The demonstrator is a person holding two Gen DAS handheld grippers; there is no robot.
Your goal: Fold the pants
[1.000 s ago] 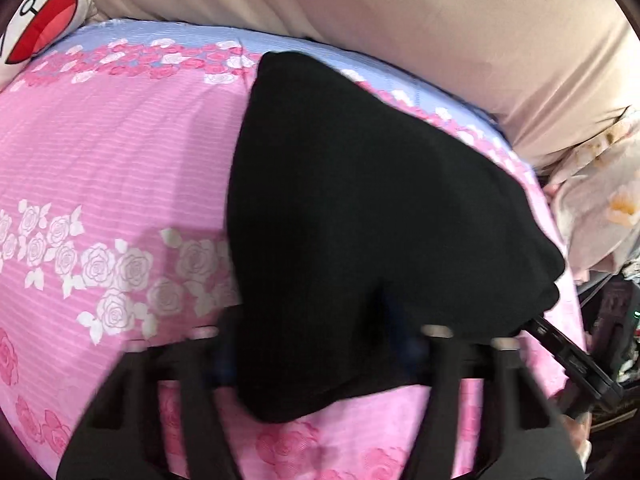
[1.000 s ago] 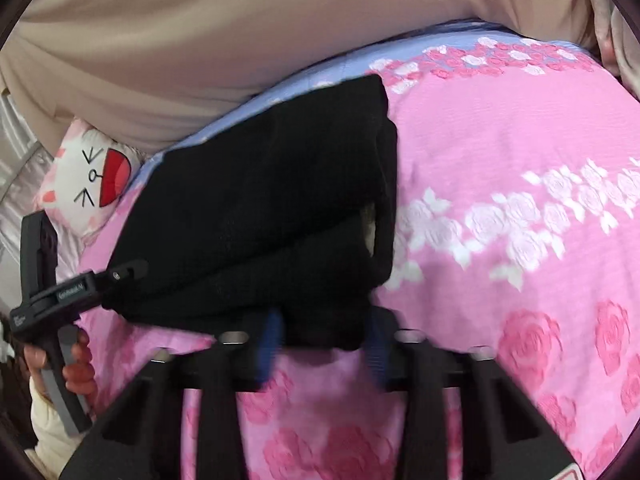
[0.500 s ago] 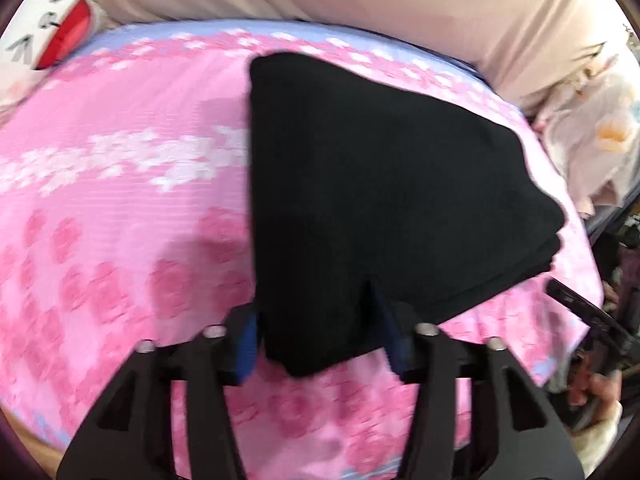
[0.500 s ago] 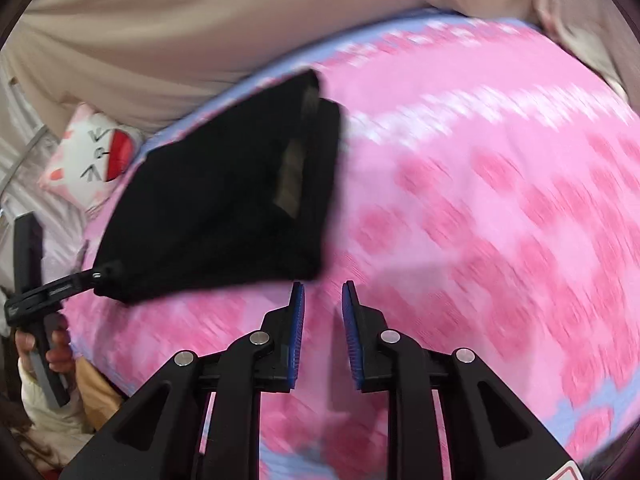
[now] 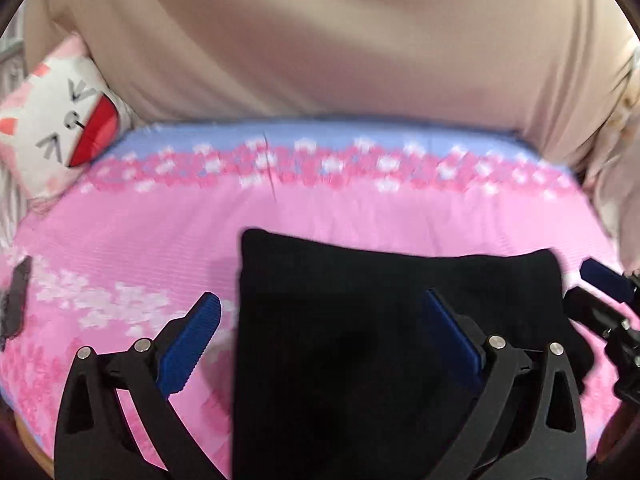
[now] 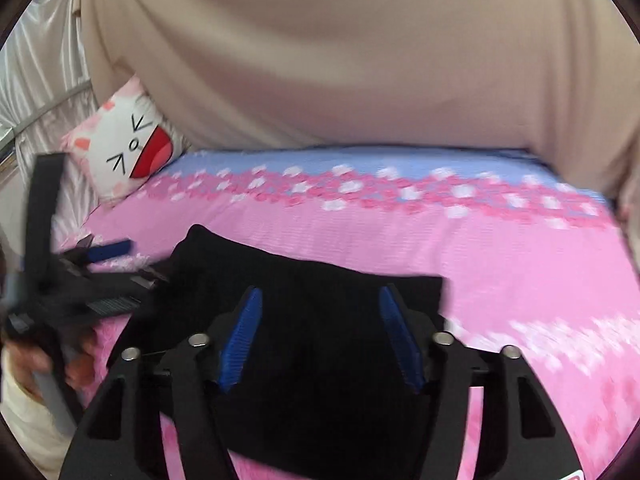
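**Both claws spread over the folded pants; bundle lies crosswise beneath them**

Pants (image 5: 384,320): black, in a compact rectangular bundle, flat on the bed (image 5: 160,240) at its near side; long axis runs left to right across both views, far edge straight, corners squared; judged: the fold looks near complete, what remains is a pat-down or a last tidy.

Left claw (image 5: 324,344): jaws wide apart, nothing between the pads; its left finger sits off the bundle's left edge over pink sheet, its right finger over the black cloth; so the bundle's left edge lies directly between the fingers.

Right claw (image 6: 320,336): jaws apart, empty; both fingers over the cloth, bundle directly below and ahead; its right edge lies just outside the right finger. Whether either claw touches the fabric: cannot tell, frames blurred.

The claws sit close, one toward each end of the bundle.

Surroundings: cat-face cushion (image 6: 132,148) at far left of the bed, well apart from the pants; beige drape (image 5: 320,40) behind the bed; a small dark object (image 5: 16,300) at the left margin, unidentified. Nothing obstructs the bundle.
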